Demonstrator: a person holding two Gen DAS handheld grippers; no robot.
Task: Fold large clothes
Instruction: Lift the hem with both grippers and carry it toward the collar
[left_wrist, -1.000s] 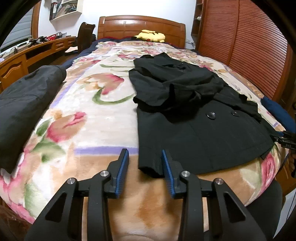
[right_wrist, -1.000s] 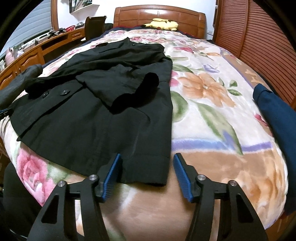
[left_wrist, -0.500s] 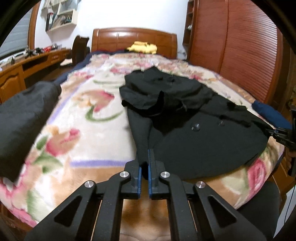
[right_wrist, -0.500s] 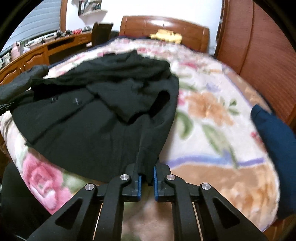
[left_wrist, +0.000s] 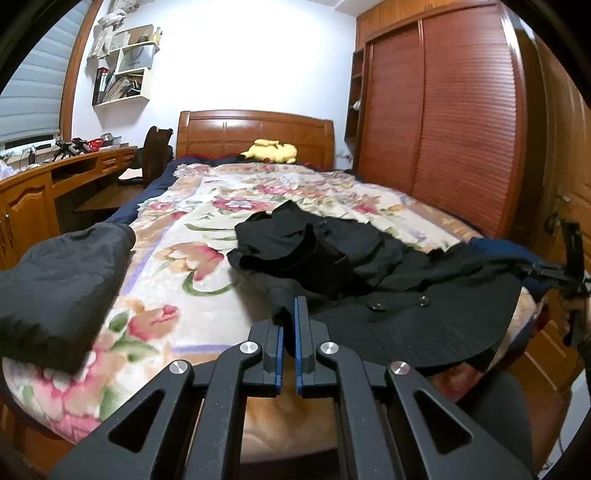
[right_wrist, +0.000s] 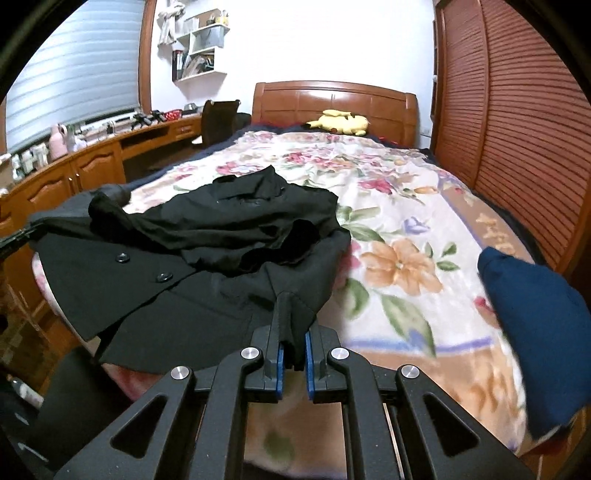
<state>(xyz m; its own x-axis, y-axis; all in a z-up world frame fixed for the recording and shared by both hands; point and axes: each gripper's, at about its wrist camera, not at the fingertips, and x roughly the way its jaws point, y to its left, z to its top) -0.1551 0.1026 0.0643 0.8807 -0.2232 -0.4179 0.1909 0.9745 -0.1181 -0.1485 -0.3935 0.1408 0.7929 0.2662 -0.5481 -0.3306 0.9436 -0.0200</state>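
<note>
Both wrist views look along the bed (left_wrist: 207, 236) toward its headboard (right_wrist: 332, 99), sharing the black coat (left_wrist: 406, 302)

Wall: white wall (left_wrist: 240, 66) glowing brightly, shelves (left_wrist: 125, 70) hanging on it.
Bed: wooden headboard (right_wrist: 332, 103) standing against it.
Right: slatted wardrobe doors (left_wrist: 443, 122) running alongside.
Left: desk (right_wrist: 92, 166) sitting under blinds (right_wrist: 74, 85).

Coat (left_wrist: 388, 280) lies on bed (left_wrist: 207, 236), plush toy (left_wrist: 271, 150) behind.

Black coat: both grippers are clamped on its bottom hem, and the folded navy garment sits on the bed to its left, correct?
Not quite. Both the left gripper and the right gripper are clamped on the black coat, but the right wrist view shows the navy garment on the bed to its right.
</note>
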